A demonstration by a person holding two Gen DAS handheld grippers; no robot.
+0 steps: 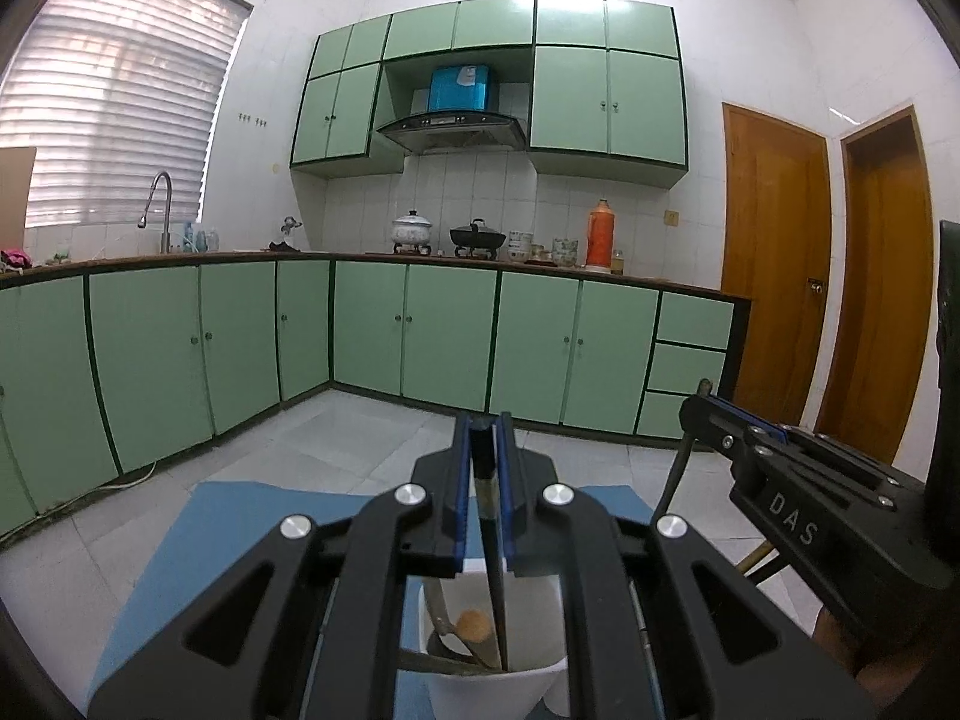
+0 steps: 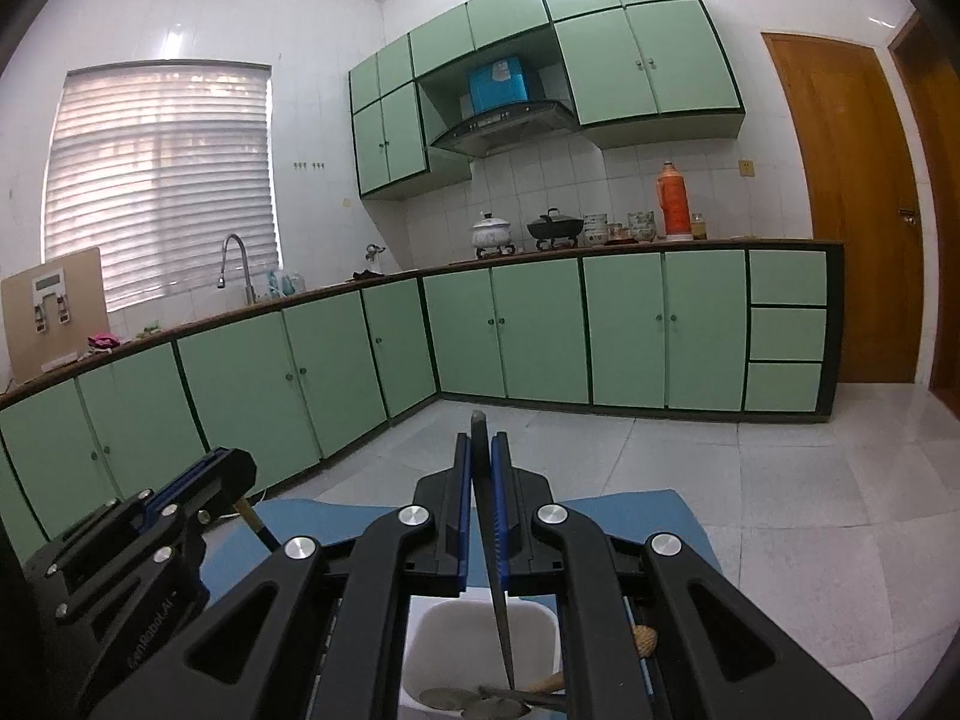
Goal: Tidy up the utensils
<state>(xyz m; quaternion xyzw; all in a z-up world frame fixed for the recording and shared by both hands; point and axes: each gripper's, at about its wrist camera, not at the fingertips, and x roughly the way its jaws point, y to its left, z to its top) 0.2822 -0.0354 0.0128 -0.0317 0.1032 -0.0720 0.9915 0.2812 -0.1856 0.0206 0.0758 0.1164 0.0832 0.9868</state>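
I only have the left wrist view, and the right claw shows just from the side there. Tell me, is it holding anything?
Observer: Yes. The right claw is shut on a thin dark utensil, held upright between the pads.
Operator: Where does its lower end sit?
Observer: Its tip hangs inside the opening of the white container. I cannot tell whether it touches anything.
Operator: What is under it in there?
Observer: Round flat metal pieces lie at the bottom, below the tip.
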